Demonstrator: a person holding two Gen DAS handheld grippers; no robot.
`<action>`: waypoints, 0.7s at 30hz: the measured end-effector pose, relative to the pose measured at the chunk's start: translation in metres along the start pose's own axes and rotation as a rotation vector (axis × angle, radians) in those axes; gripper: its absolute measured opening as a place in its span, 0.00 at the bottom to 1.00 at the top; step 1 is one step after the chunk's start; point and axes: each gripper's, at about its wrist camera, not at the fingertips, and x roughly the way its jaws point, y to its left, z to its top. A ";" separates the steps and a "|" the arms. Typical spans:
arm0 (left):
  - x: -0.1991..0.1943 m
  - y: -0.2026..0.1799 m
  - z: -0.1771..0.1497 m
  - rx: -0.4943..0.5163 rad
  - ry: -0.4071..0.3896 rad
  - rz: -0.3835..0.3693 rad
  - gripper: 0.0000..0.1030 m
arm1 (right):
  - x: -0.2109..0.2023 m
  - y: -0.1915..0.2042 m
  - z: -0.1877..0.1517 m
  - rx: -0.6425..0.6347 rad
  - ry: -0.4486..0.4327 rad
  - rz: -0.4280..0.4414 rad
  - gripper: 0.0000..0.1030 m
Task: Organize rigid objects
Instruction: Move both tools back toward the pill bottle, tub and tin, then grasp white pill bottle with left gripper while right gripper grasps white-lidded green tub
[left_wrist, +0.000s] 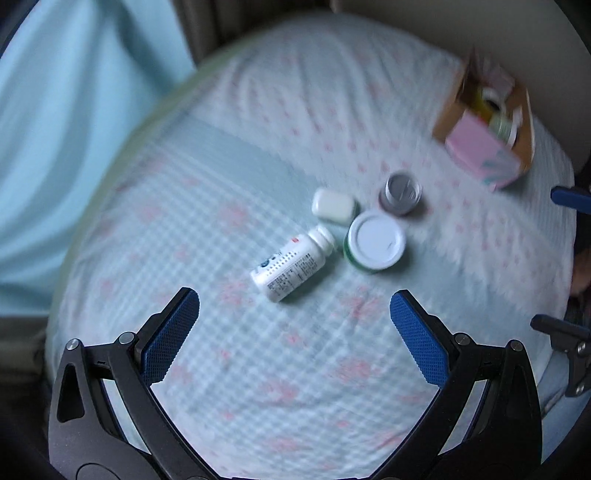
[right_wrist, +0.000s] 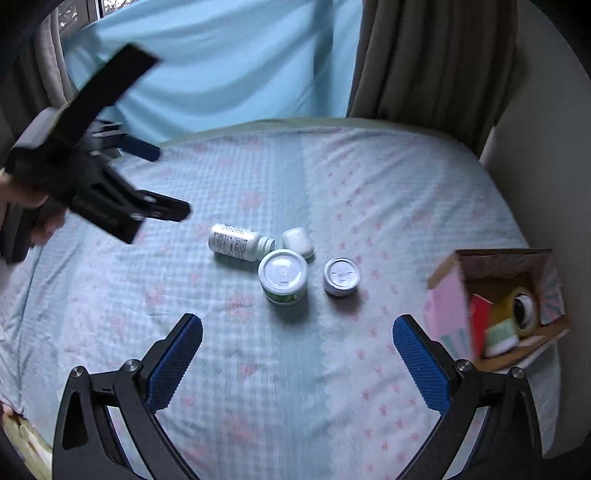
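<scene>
A white pill bottle (left_wrist: 291, 267) lies on its side on the bed; it also shows in the right wrist view (right_wrist: 238, 242). Beside it stand a green jar with a white lid (left_wrist: 375, 242) (right_wrist: 283, 275), a small grey tin (left_wrist: 400, 194) (right_wrist: 341, 277) and a small white case (left_wrist: 332, 205) (right_wrist: 298, 240). My left gripper (left_wrist: 294, 302) is open and empty, hovering just short of the pill bottle. My right gripper (right_wrist: 297, 326) is open and empty, just short of the green jar. The left gripper also shows in the right wrist view (right_wrist: 168, 181), held above the bed at the left.
An open cardboard box with pink sides (left_wrist: 487, 122) (right_wrist: 506, 306) lies on the bed at the right, with several items inside. The bed has a checked floral sheet (right_wrist: 280, 387). A light blue curtain (right_wrist: 221, 62) and brown drapes (right_wrist: 424, 55) hang behind.
</scene>
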 end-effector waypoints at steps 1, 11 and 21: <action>0.014 -0.001 0.002 0.030 0.018 -0.009 0.99 | 0.016 0.003 -0.001 -0.009 0.011 -0.002 1.00; 0.146 -0.003 0.019 0.332 0.196 -0.088 0.84 | 0.134 0.002 0.002 0.005 0.073 0.017 1.00; 0.188 -0.023 0.026 0.452 0.225 -0.147 0.70 | 0.194 0.015 0.013 -0.084 0.075 0.061 0.94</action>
